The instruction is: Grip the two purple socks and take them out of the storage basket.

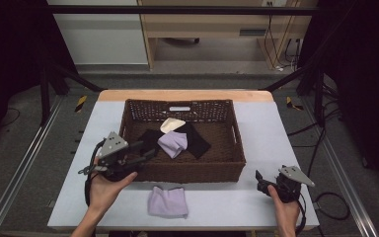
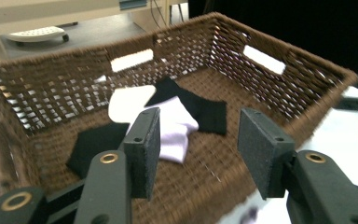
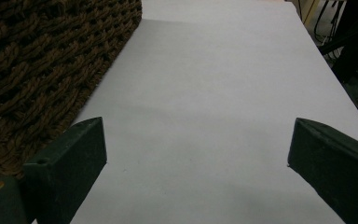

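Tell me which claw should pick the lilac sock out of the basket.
Left, probably. The left claw hangs open over the basket rim, aimed at the lilac sock. The right claw faces bare table outside it.

Probably lab: black frame (image 1: 59,74), cables (image 1: 276,44)

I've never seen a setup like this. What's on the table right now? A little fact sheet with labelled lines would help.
Table: white top
Basket: brown wicker, at mid-table
In basket: lilac sock, cream sock, black socks
Outside basket: lilac cloth on the table, at its near side
Left gripper: open, empty, over the basket's near left corner
Right gripper: open, empty, low by the basket's right side
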A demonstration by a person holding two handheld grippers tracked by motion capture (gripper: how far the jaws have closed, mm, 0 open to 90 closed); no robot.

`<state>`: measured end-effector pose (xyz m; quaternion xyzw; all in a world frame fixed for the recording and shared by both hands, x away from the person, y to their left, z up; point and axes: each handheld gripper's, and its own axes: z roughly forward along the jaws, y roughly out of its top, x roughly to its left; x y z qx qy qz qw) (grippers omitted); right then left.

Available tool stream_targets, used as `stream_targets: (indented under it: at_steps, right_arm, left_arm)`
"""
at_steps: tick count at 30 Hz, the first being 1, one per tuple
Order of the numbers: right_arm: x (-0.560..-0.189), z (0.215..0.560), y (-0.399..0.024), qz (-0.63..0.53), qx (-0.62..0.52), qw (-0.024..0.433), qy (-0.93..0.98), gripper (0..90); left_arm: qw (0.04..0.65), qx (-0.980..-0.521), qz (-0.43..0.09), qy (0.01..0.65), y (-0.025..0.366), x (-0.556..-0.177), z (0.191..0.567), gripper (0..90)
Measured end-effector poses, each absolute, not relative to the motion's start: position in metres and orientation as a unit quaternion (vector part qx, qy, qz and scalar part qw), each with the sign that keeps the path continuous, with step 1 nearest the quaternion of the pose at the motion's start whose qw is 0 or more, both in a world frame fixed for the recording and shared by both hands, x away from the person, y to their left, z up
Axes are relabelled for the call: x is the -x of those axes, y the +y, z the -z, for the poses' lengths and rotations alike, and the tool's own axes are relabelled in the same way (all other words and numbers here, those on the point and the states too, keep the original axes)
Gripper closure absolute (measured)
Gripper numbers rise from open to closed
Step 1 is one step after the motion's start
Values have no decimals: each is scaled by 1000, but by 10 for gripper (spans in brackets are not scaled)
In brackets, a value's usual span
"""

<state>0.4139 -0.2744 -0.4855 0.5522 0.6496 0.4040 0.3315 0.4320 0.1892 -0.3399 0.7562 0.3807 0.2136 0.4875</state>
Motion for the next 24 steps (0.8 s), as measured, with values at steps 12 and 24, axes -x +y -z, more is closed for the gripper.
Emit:
stream_targets:
  at_steps: [12, 24]
  right_arm:
    - [-414, 486, -274, -404, -552, 331, 650, 48]
    - [-414, 486, -275, -405, -552, 330, 650, 48]
  left_arm:
    - [481, -753, -236, 381, 174, -476, 325, 499]
    - [454, -752, -269, 396, 158, -526, 337, 523]
